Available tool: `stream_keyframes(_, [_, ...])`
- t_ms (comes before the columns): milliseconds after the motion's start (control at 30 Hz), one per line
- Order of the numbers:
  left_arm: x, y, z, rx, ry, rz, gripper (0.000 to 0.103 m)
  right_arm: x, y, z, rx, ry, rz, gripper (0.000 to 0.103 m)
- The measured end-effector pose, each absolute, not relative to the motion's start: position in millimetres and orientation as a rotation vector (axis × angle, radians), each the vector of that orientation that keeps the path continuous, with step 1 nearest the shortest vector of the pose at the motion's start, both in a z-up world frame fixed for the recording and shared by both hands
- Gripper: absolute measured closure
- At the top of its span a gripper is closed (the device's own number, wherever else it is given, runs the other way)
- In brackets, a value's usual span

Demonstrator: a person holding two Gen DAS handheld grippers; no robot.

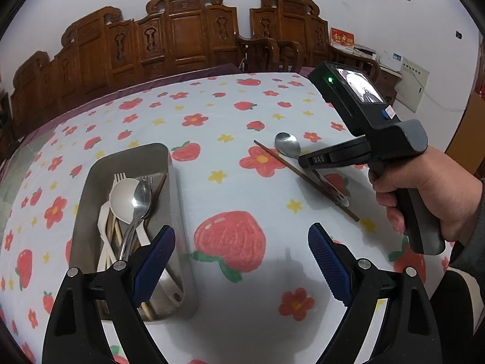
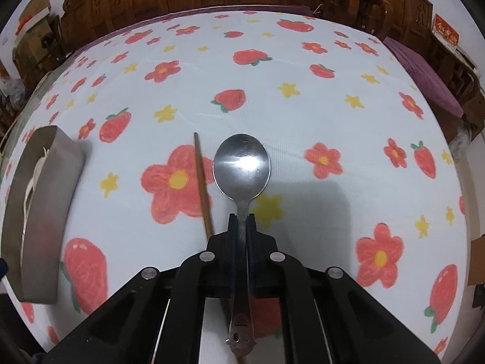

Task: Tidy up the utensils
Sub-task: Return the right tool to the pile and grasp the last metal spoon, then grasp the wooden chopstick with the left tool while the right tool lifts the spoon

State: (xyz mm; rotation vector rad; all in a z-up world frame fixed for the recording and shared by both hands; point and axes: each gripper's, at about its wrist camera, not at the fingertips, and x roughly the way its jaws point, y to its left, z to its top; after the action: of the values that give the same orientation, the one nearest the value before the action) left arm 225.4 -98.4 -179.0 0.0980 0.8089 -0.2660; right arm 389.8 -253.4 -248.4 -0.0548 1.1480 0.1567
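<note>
My right gripper (image 2: 242, 217) is shut on the handle of a metal spoon (image 2: 242, 166), bowl pointing away, low over the cloth. In the left wrist view the same gripper (image 1: 303, 162) holds the spoon (image 1: 287, 144) at the right. A brown chopstick (image 2: 201, 182) lies just left of the spoon, also shown in the left wrist view (image 1: 297, 172). A steel tray (image 1: 178, 212) at the left holds forks, spoons and chopsticks; it shows side-on in the right wrist view (image 2: 45, 200). My left gripper (image 1: 242, 261) is open and empty, its left finger over the tray's near right corner.
The table is covered with a white cloth (image 1: 230, 157) printed with strawberries and flowers. Carved wooden chairs (image 1: 182, 36) line the far edge. A purple cushion (image 2: 424, 72) lies off the table's right side.
</note>
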Motion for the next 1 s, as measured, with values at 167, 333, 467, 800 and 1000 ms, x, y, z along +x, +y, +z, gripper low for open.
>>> stream_keyframes(167, [228.1, -112.1, -180.4, 0.096, 0.820, -0.262, 0.017, 372.2, -283.7, -235.0, -0.021, 1.107, 0.165, 0.096])
stream_keyframes(333, [233.0, -132.0, -178.8, 0.107, 0.814, -0.260, 0.017, 344.8, -314.9, -218.9, -0.033, 1.073, 0.178, 0.096])
stream_keyframes(467, [239.4, -151.9, -182.8, 0.139, 0.817, -0.268, 0.017, 320.2, -340.3, -212.0, -0.012, 1.045, 0.183, 0.096])
stream_keyframes(800, [273.6, -194.7, -208.8, 0.145, 0.900, -0.285, 0.017, 289.1, -371.1, -232.0, 0.028, 1.047, 0.179, 0.096])
stream_keyframes(1000, [295.7, -214.7, -228.8, 0.175, 0.943, -0.275, 0.017, 288.0, -384.1, -237.2, 0.038, 1.042, 0.161, 0.096])
